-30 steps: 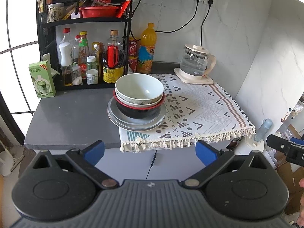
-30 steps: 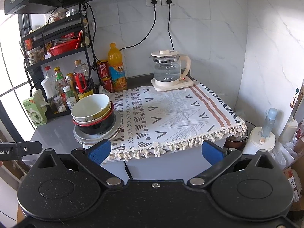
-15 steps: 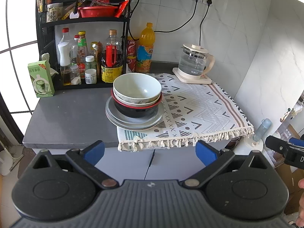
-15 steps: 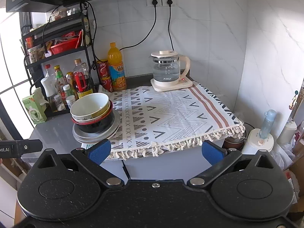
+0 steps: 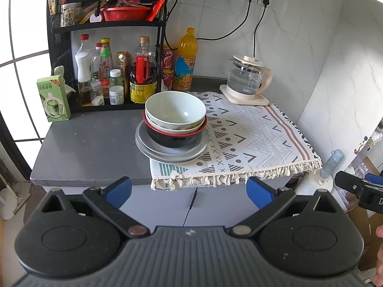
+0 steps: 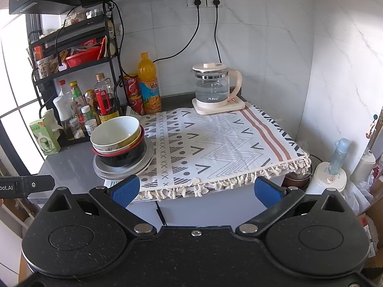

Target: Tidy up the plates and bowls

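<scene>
A stack stands at the left edge of the patterned cloth point(image 5: 249, 138): grey plates point(image 5: 146, 147) at the bottom, a black bowl with a red rim point(image 5: 177, 140) on them, and pale bowls point(image 5: 176, 111) nested on top. The stack also shows in the right wrist view point(image 6: 119, 143). My left gripper point(image 5: 189, 190) is open and empty, in front of the counter's front edge and below the stack. My right gripper point(image 6: 196, 190) is open and empty, in front of the cloth's fringe, to the right of the stack.
A black rack point(image 5: 107, 26) with several bottles stands behind the stack. An orange drink bottle point(image 5: 185, 59) and a glass kettle point(image 5: 246, 81) stand at the back. A green carton point(image 5: 53, 100) stands on the grey counter point(image 5: 91, 148) at the left.
Both grippers have drifted slightly, so the counter and the stack sit a little differently in each view. Both stay open and empty. The stack has not moved.
</scene>
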`<act>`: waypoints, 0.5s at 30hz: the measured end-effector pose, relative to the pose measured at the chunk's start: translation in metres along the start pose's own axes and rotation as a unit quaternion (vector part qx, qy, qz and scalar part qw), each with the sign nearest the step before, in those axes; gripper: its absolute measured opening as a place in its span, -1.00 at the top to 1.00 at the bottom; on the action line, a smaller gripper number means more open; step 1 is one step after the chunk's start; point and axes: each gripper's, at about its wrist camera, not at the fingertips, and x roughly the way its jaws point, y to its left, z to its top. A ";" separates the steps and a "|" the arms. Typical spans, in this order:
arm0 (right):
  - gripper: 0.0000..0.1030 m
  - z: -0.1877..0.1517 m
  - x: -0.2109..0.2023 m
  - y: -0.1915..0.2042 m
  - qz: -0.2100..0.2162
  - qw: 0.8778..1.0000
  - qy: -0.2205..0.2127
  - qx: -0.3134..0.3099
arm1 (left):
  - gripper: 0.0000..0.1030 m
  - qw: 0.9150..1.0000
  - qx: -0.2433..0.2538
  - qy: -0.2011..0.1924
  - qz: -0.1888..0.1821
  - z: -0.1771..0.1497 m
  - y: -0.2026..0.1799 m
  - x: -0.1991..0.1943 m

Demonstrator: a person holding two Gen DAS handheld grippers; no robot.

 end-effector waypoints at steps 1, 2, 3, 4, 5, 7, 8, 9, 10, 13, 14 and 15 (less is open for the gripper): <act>-1.00 0.000 0.000 0.001 0.000 1.000 0.000 0.000 | -0.96 1.000 0.000 0.000 0.000 0.000 0.000 0.000; -1.00 0.000 0.000 0.000 0.001 1.000 0.001 0.000 | -0.96 1.000 0.000 0.000 0.000 0.000 0.000 0.000; -1.00 0.000 0.000 0.001 0.001 1.000 0.001 -0.001 | -0.96 1.000 0.000 0.000 0.001 0.000 0.000 0.000; -1.00 0.000 0.000 0.001 0.001 1.000 0.001 -0.001 | -0.96 1.000 -0.001 0.001 0.001 0.000 0.001 0.000; -1.00 0.000 0.001 0.002 0.002 1.000 0.002 -0.002 | -0.96 1.000 -0.001 0.001 0.001 0.000 0.002 0.000; -1.00 0.001 0.001 0.002 0.002 1.000 0.002 -0.002 | -0.96 1.000 0.000 0.002 0.001 0.001 0.002 0.000; -1.00 0.001 0.001 0.002 0.002 1.000 0.001 -0.002 | -0.96 1.000 0.000 0.001 0.001 0.001 0.002 0.000; -1.00 0.001 0.001 0.002 0.003 1.000 0.001 -0.002 | -0.96 1.000 0.000 0.001 0.001 0.000 0.002 0.000; -1.00 0.001 0.002 0.002 0.003 1.000 0.001 -0.003 | -0.96 1.000 0.000 0.001 0.001 0.001 0.002 0.000; -1.00 0.001 0.002 0.002 0.004 1.000 0.002 -0.002 | -0.96 1.000 -0.001 0.003 0.001 0.001 0.003 0.000; -1.00 0.001 0.001 0.003 0.004 1.000 0.002 -0.002 | -0.96 1.000 -0.001 0.003 0.001 0.001 0.004 0.001; -1.00 0.001 0.002 0.003 0.004 1.000 0.002 -0.003 | -0.96 1.000 -0.001 0.003 0.001 0.000 0.004 0.001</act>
